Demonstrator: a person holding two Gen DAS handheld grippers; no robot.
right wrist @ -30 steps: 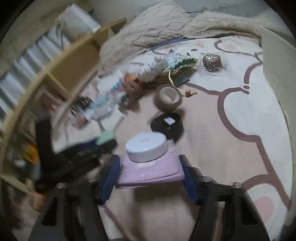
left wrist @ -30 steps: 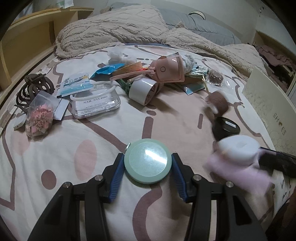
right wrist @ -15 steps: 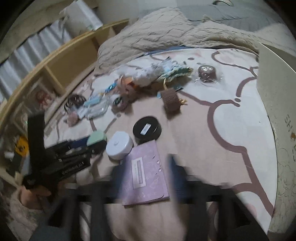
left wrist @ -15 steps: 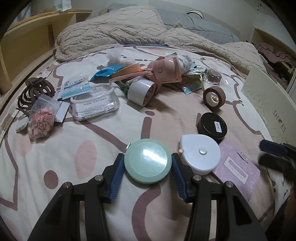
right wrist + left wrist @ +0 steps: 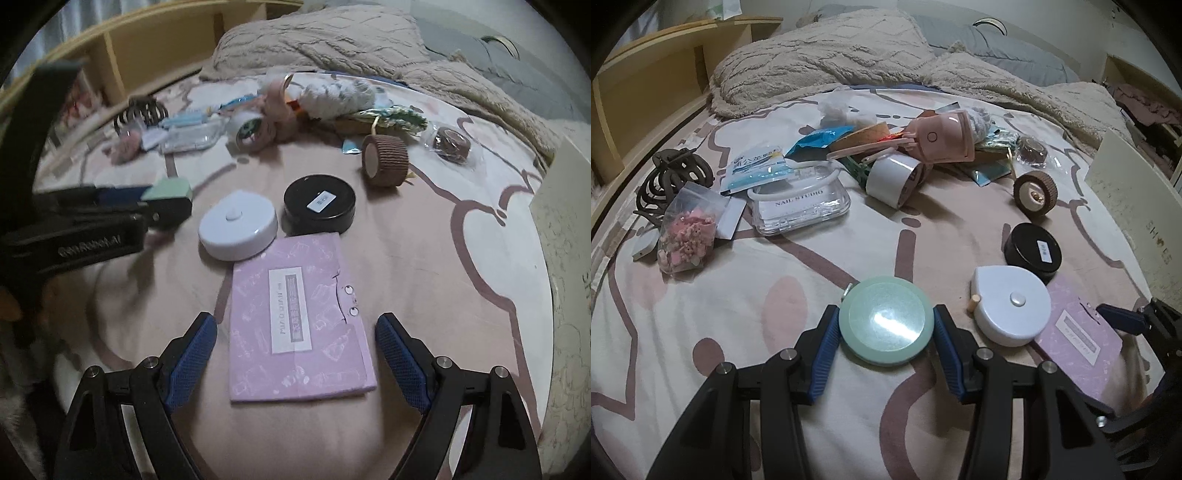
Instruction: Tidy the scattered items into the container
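My left gripper is shut on a round mint-green compact, held just above the patterned bedspread; it also shows in the right wrist view. My right gripper is open, its jaws on either side of a flat lilac packet lying on the bed. A white heart-shaped case and a black round tin lie just beyond the packet. The cream shoe box stands at the right edge.
A pile of small items lies further back: a clear nail box, a tape roll, a pink device, a brown ribbed roll, a bag of pink bits, a dark hair claw. A beige blanket lies behind.
My right gripper set down the lilac packet and white case, opened and pulled back. My left gripper still holds the green compact in the same place.
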